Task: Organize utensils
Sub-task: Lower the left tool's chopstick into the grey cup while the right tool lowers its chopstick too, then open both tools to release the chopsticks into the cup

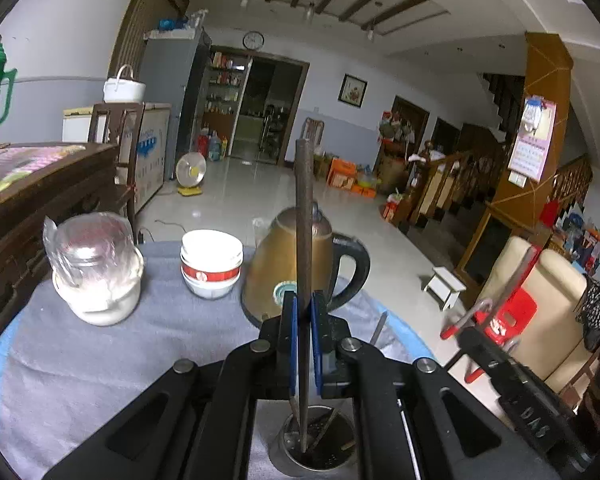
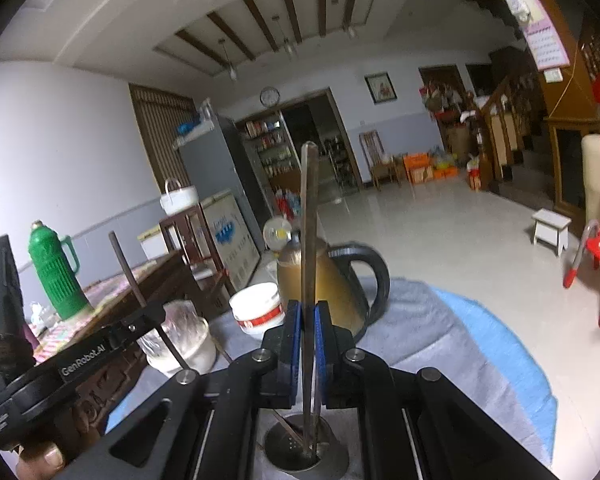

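My left gripper (image 1: 304,300) is shut on a dark chopstick (image 1: 303,216) held upright, its lower end inside a metal utensil holder (image 1: 332,462) directly below. My right gripper (image 2: 307,308) is shut on another dark chopstick (image 2: 308,220), also upright, with its lower end in the same metal holder (image 2: 280,450). More utensils lean inside the holder. The left gripper (image 2: 140,320) with its chopstick (image 2: 126,268) shows at the left of the right wrist view. The right gripper body (image 1: 500,360) shows at the right of the left wrist view.
On the grey cloth (image 1: 100,360) over the round table stand a brass kettle (image 1: 276,264) with a black handle, stacked white and red bowls (image 1: 211,264) and a bagged glass jar (image 1: 96,268). A green thermos (image 2: 56,276) stands on a dark wooden cabinet (image 1: 40,200) at left.
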`<control>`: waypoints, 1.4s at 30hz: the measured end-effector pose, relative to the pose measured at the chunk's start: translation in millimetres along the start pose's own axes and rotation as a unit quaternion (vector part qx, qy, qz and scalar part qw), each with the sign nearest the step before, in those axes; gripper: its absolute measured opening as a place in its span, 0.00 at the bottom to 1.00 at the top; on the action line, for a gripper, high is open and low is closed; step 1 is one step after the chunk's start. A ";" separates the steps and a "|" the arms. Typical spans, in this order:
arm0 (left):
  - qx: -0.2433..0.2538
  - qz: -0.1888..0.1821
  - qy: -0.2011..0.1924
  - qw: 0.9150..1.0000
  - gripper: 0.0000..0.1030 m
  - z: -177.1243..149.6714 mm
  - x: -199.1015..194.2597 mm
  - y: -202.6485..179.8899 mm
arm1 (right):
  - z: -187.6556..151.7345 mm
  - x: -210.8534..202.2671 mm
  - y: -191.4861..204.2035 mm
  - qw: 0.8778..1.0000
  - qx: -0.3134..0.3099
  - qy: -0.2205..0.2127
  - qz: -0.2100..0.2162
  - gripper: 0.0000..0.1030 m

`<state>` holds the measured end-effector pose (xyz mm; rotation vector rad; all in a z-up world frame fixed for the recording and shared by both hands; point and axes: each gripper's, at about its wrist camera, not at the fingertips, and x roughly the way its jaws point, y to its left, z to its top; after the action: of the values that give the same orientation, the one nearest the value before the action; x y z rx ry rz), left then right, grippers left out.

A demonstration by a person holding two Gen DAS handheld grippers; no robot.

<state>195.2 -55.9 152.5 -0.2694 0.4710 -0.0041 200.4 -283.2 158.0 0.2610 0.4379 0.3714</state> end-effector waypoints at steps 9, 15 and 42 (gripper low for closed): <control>0.005 0.005 0.041 0.999 0.06 -25.6 30.8 1.3 | -31.3 47.2 -15.2 0.998 -0.005 0.058 -0.003 0.08; 0.011 0.004 0.064 0.998 0.06 -38.4 40.4 -0.5 | -46.6 64.5 -18.6 0.996 -0.005 0.086 0.003 0.08; -0.015 0.097 0.065 0.993 0.71 -83.9 -77.6 115.9 | -122.6 -41.4 -19.1 0.989 -0.006 0.135 -0.058 0.57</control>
<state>81.7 39.6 85.6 -0.2530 0.6251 0.1757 115.2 -296.8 59.6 0.1737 0.7137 0.2956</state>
